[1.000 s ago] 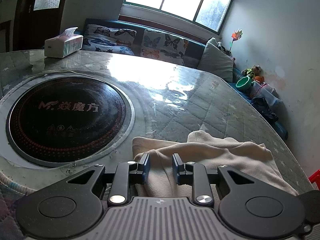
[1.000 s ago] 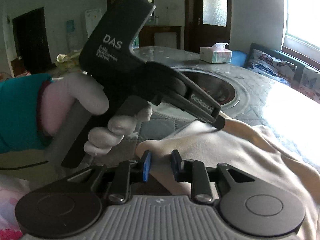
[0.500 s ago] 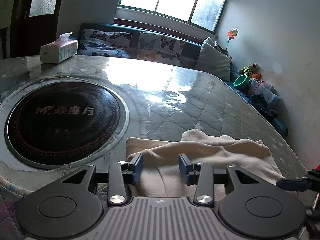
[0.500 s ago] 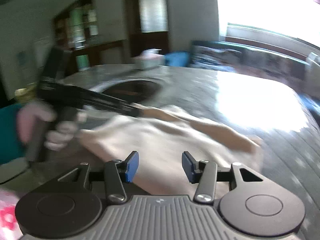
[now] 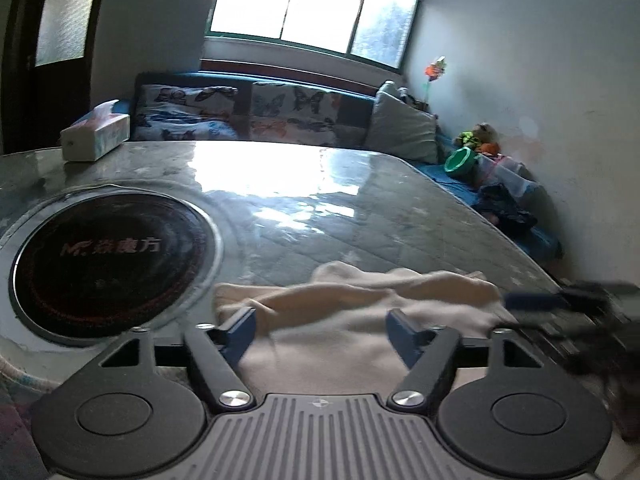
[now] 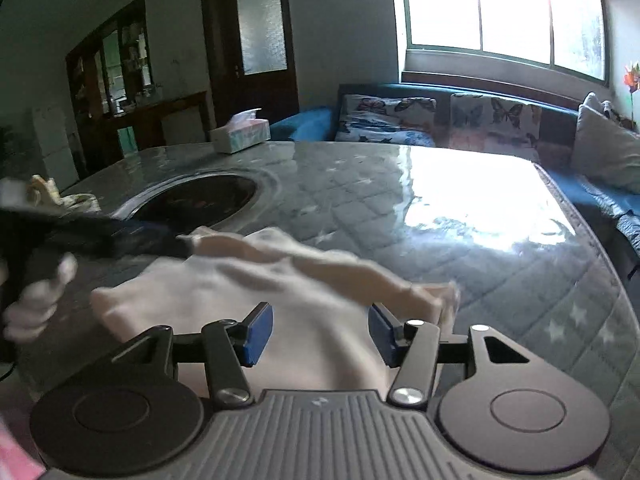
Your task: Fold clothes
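Here, nearest the left wrist camera, the left claw [image 5: 322, 330] hangs with its blue pads spread wide, grasping nothing; the cream garment [image 5: 360, 308] lies just under and beyond it. The right claw [image 6: 320, 330] is likewise released, its pads apart over the near part of the same cloth [image 6: 280, 280], touching it or not I cannot tell. The garment sits on the table [image 6: 500, 272] between the two claws, just to the window side of the round black induction cooktop [image 5: 108, 260], with a rolled fold running across its far edge.

It looks like soft, light, limp knit: it should drape and bunch rather than hold a crease, and the glossy table cover may let it slide when dragged. Good places to take hold seem to be the corners or the doubled edge nearest the cooktop, pinching through both layers so they lift together; a grip in the middle would only raise a tent of cloth.

Farther off, past the cooktop, stands a tissue box [image 5: 96, 136], and beyond it the butterfly-print cushions [image 5: 240, 116] under the window [image 5: 312, 8].
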`<state>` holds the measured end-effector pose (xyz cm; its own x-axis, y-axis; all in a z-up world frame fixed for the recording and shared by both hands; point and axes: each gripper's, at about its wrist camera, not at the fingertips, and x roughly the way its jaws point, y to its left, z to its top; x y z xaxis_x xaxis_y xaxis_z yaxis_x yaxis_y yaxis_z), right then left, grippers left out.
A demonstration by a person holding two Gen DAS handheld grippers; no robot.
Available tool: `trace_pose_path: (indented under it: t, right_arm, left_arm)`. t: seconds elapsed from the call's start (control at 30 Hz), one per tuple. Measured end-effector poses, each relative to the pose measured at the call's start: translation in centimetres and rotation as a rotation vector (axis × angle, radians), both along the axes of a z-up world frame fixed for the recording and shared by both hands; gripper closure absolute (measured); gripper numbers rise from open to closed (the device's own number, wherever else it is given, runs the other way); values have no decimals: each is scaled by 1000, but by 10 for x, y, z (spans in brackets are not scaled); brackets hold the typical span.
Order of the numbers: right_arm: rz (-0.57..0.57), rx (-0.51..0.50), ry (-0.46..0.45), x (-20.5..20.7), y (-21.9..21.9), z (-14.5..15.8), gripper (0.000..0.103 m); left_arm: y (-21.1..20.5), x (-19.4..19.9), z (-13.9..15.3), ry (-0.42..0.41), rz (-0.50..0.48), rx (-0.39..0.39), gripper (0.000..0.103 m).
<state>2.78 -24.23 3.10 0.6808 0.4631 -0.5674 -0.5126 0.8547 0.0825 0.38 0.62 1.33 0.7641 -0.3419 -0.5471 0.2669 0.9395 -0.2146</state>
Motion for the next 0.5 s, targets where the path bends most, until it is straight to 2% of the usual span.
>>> trace_pose_path:
  t: [0.03,0.1,0.13,0.37,0.5]
  right_arm:
    - [-3,5,6,8,0,-1,49]
    - [-6,13,19,20,2,-3,49]
    - [-5,12,24,26,5,-5,49]
    - [-35,-34,77,53,15,-24,49]
    - [-34,-51,67,52,18,-22,48]
  left_arm:
    - [-2,-3,-1,-1,-13,0,22]
    - [-7,-9,-2,-2,-38,0,12]
    - [-9,-13,-3,-3,-51,0,11]
    - [-23,-21,-19,42,-104,13,4]
    - [-29,-22,-22,43,-128,41,0]
